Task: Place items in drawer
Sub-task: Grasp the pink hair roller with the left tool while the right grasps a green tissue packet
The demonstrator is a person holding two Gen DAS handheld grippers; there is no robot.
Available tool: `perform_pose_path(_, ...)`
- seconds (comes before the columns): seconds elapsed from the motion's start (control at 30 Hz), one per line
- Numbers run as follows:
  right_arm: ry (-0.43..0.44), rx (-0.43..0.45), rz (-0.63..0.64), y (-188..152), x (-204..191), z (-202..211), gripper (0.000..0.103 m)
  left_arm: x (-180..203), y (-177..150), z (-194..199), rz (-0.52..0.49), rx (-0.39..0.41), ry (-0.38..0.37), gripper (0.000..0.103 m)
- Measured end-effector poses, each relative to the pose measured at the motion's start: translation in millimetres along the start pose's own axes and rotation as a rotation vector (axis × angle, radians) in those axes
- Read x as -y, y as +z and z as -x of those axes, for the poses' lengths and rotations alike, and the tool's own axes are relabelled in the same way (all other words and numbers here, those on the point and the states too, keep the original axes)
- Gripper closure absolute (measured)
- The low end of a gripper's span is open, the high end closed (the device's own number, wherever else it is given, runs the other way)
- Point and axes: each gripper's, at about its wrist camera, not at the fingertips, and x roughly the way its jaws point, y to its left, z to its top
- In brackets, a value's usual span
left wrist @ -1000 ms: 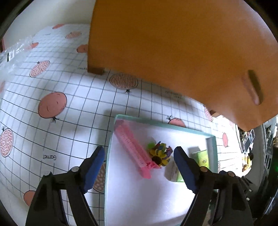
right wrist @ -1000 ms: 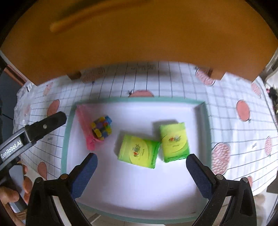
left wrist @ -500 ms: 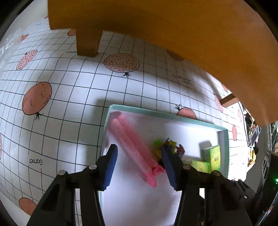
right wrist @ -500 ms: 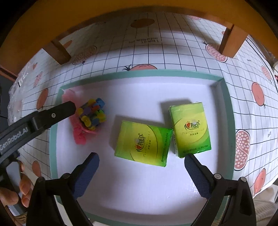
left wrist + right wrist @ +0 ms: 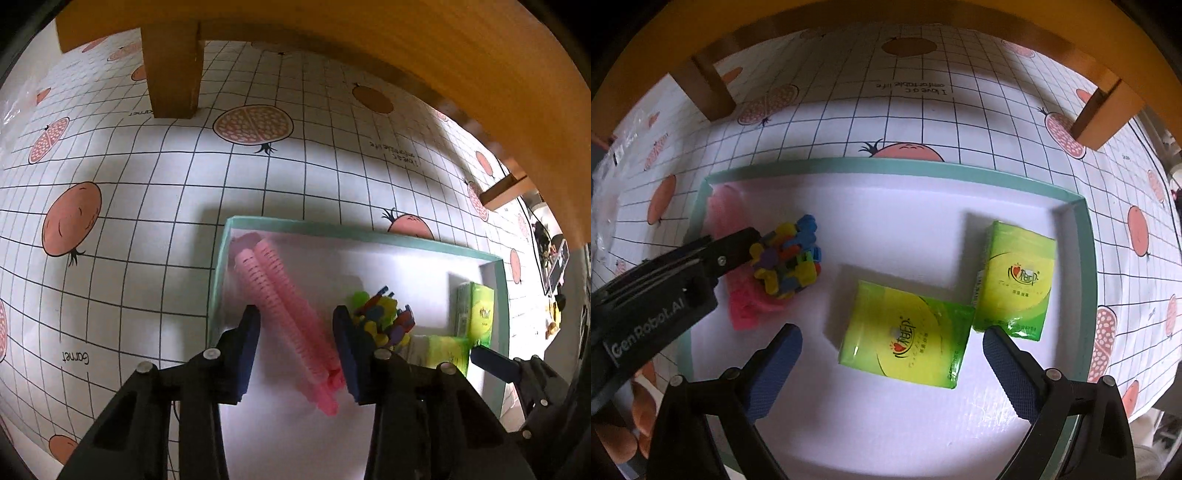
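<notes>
While my left gripper (image 5: 295,354) closes around the ribbed pink clip (image 5: 284,325), my right gripper (image 5: 890,373) stays spread.

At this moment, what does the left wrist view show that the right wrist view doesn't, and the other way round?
Only the left wrist view: the left gripper, jaws closing astride the pink ribbed plastic clip, pads not yet on it. Only the right wrist view: the right gripper open over the nearer green tissue pack, and the second green tissue pack's printed face. Both: the teal-rimmed white tray, the multicoloured block cluster and the pomegranate-print tablecloth.
</notes>
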Motion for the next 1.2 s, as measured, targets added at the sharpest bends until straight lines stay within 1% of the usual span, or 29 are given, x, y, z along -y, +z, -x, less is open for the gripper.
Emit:
perform_pose_path(0.03,-0.001,0.0,0.004,-0.5,-0.6,0.0,0.004,0.5,-1.7,0.3,-0.005,0.0,-0.001,0.063)
perform_pose_path(0.07,0.01,-0.001,0.01,-1.5,-1.3,0.4,0.007,1.1,-3.9,0.6,-0.011,0.0,-0.002,0.063)
perform_pose_path(0.1,0.031,-0.007,0.019,-2.4,-1.7,0.1,0.015,0.6,-4.8,1.3,-0.013,0.0,-0.005,0.064)
perform_pose_path(0.17,0.053,-0.017,0.025,-5.2,-2.4,-0.6,0.02,0.4,-8.3,1.5,-0.009,0.0,-0.014,0.066)
perform_pose_path(0.3,0.032,-0.022,0.057,-7.2,-5.8,-3.9,0.02,1.7,-15.2,2.9,-0.024,0.0,-0.019,0.066)
perform_pose_path(0.5,0.005,-0.041,0.084,-2.7,4.2,-6.4,0.02,1.6,-19.0,3.4,-0.027,0.004,-0.021,0.067)
perform_pose_path(0.73,0.015,-0.043,0.124,-4.5,5.0,-5.6,0.021,0.0,-19.5,1.9,-0.021,0.008,-0.032,0.067)
perform_pose_path(0.93,0.03,-0.04,0.176,-10.2,-0.1,-1.8,0.033,-2.0,-21.0,2.7,-0.03,0.012,-0.036,0.067)
perform_pose_path(1.2,0.043,-0.044,0.225,-21.4,2.8,3.1,0.035,-2.9,-22.9,2.6,-0.027,0.004,-0.04,0.067)
